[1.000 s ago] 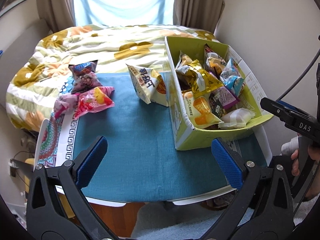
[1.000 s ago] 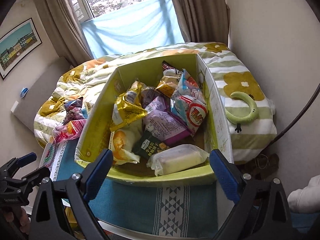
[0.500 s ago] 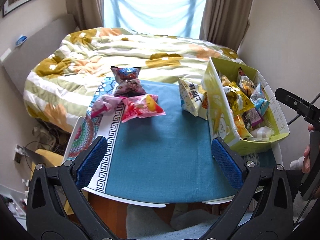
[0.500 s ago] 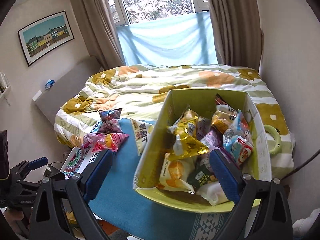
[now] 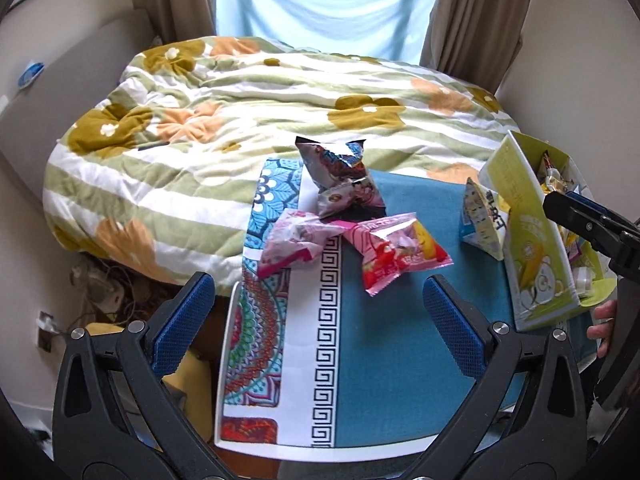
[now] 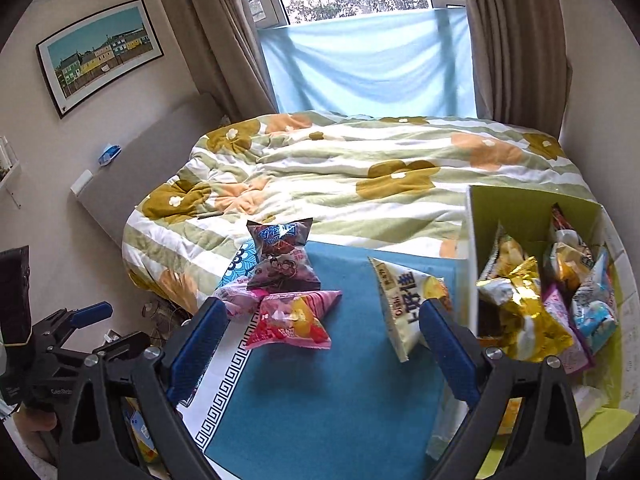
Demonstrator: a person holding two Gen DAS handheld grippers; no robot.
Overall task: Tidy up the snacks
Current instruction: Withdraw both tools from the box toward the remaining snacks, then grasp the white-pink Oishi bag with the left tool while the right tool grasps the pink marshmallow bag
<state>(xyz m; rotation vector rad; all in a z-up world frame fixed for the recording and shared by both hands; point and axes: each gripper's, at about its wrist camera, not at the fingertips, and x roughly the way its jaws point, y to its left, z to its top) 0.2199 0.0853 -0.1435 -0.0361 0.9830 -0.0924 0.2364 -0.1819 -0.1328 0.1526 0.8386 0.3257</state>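
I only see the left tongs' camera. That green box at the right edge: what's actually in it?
Observer: Lots of snack packets. A crinkly gold packet sits on top of the pile in the box.
Visitor: Is it filled right to the brim?
Observer: No. At the far end, the green inner wall shows bare above the packets.
Visitor: Are the other tongs holding something?
Observer: No. The right tongs are open and empty, above the blue cloth.
Visitor: Anything on the wall to the left?
Observer: A framed picture of colourful houses.
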